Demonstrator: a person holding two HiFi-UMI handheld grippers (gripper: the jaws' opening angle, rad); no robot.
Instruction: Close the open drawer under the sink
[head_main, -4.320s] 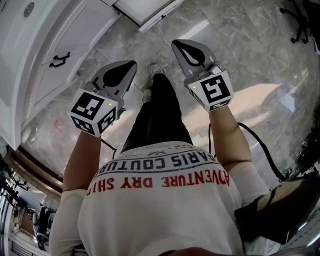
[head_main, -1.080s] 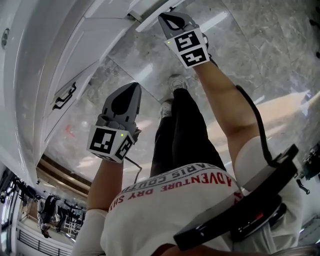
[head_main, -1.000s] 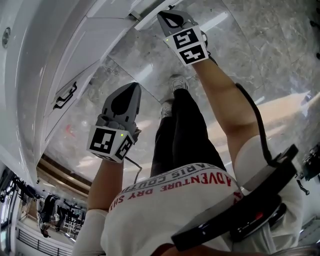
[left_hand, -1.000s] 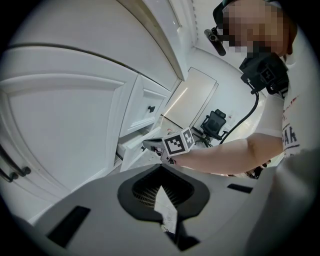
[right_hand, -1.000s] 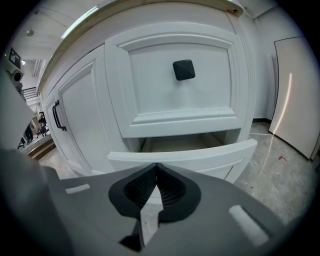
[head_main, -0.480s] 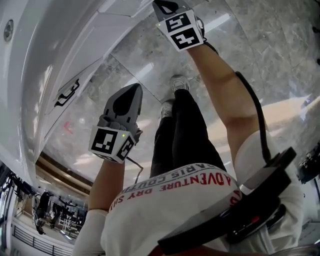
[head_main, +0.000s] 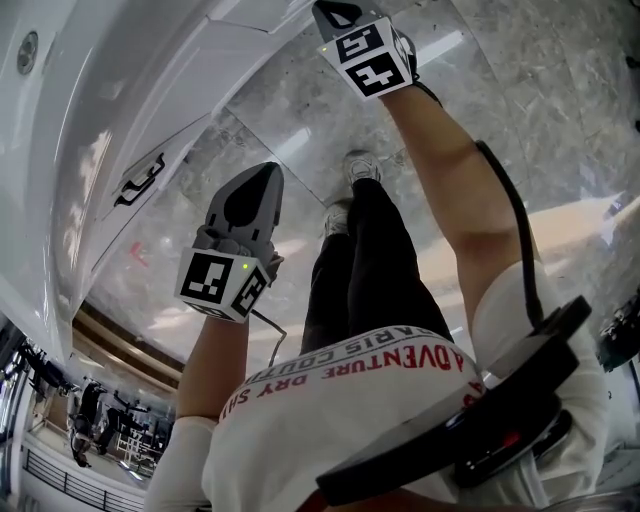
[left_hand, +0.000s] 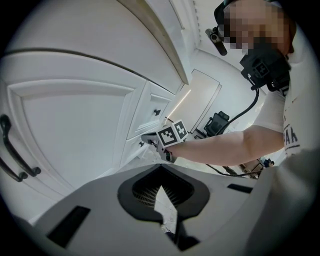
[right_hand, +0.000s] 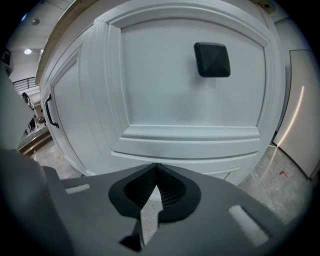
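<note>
Since the frame four seconds back, our right hand-held gripper (head_main: 338, 12) has left its place beside the left one and reached ahead to the drawer (right_hand: 190, 100) under the sink. The drawer's front now fills the right gripper view, just in front of the tips. We cannot tell whether they touch it, and no view shows the inside of the drawer. The jaws are pressed together with nothing between them.

The drawer front is a smooth white painted panel, framed by raised moulding. A matt black square knob (right_hand: 212, 60) with a shallow pyramid face sits above its middle.

Our left hand-held gripper (left_hand: 161, 172) hangs lower, near a white panelled cabinet door (left_hand: 70, 130) that carries a curved black bar handle (left_hand: 15, 150). Its ribbed grey jaws are likewise closed and empty. Beneath us lies a glossy grey marble floor (head_main: 480, 100).
</note>
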